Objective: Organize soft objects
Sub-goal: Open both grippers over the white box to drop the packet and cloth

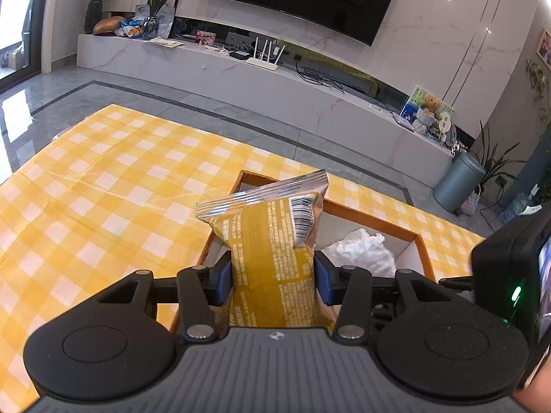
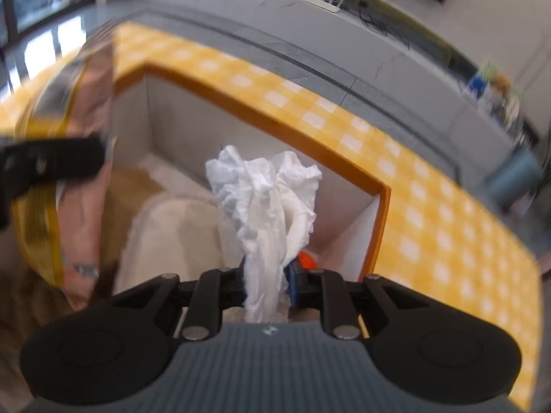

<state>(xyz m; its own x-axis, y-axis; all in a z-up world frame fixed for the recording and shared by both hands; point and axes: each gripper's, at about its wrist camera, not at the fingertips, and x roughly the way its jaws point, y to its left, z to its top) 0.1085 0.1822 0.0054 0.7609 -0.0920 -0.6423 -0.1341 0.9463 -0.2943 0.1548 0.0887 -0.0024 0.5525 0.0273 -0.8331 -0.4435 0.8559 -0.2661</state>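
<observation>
My left gripper (image 1: 272, 280) is shut on a yellow snack bag (image 1: 272, 241) with a silver crimped top and a barcode, held upright over the near left part of an orange-rimmed cardboard box (image 1: 422, 251). The crumpled white plastic (image 1: 361, 251) shows in the box's right part. In the blurred right wrist view, my right gripper (image 2: 267, 285) is shut on that crumpled white plastic (image 2: 265, 199), held over the box (image 2: 384, 206). The snack bag (image 2: 51, 186) and the left gripper's finger (image 2: 51, 165) fill that view's left edge. A pale soft item (image 2: 172, 234) lies on the box floor.
The box stands on a table with a yellow-and-white checked cloth (image 1: 103, 189). Beyond it are grey floor tiles, a long marble TV bench (image 1: 241, 75) with clutter and a router, and a grey bin (image 1: 458, 180) at the right.
</observation>
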